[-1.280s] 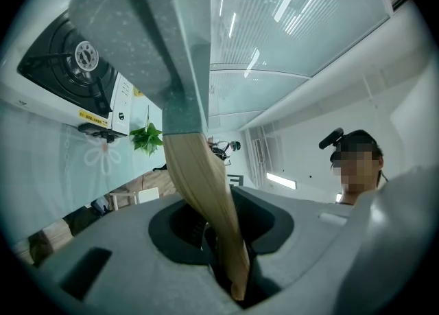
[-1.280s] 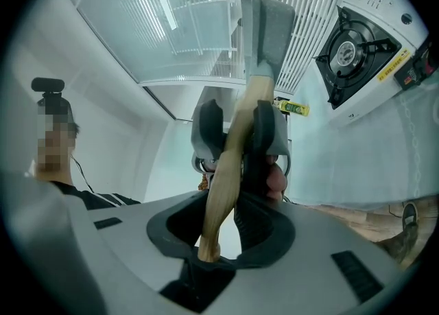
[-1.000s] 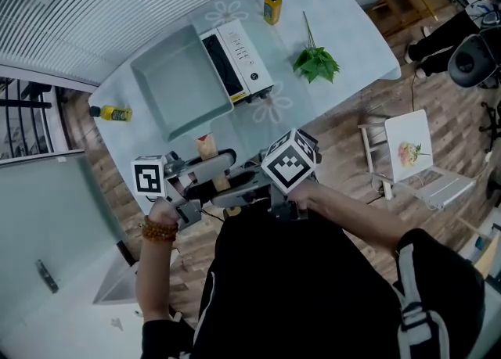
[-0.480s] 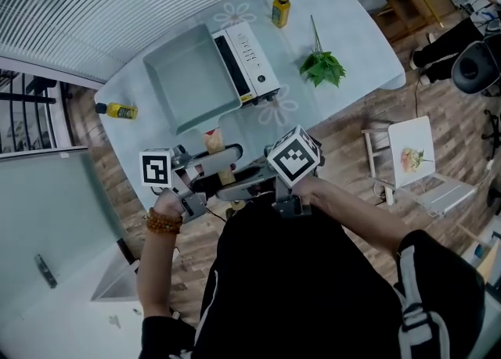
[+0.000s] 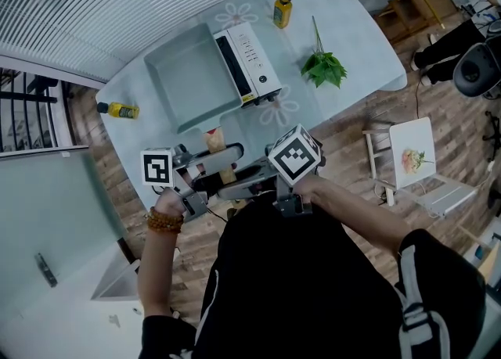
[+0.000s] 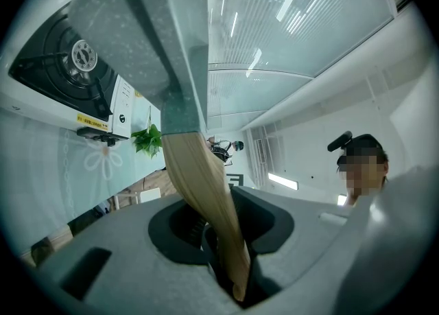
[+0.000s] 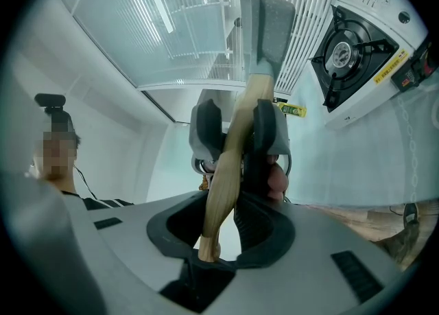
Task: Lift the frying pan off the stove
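Observation:
The grey square frying pan (image 5: 190,76) hangs to the left of the white stove (image 5: 249,64), off the black burner (image 6: 77,56). Its wooden handle (image 5: 213,143) points toward me. My left gripper (image 5: 205,171) and my right gripper (image 5: 244,185) are both shut on that handle. In the left gripper view the handle (image 6: 206,197) runs down between the left gripper (image 6: 230,252) jaws from the speckled pan (image 6: 137,25). In the right gripper view the handle (image 7: 230,162) sits in the right gripper (image 7: 219,231), with the left gripper (image 7: 236,128) farther up it, below the pan (image 7: 269,22).
On the glass table (image 5: 352,29) lie a yellow bottle (image 5: 282,7) at the back, another yellow bottle (image 5: 117,109) at the left edge and a leafy sprig (image 5: 322,66). A white chair (image 5: 419,154) stands on the wooden floor at the right. A person (image 5: 458,41) sits at the far right.
Both grippers keep the same hold on the handle. In the head view, pan, stove and table have shifted a little to the right.

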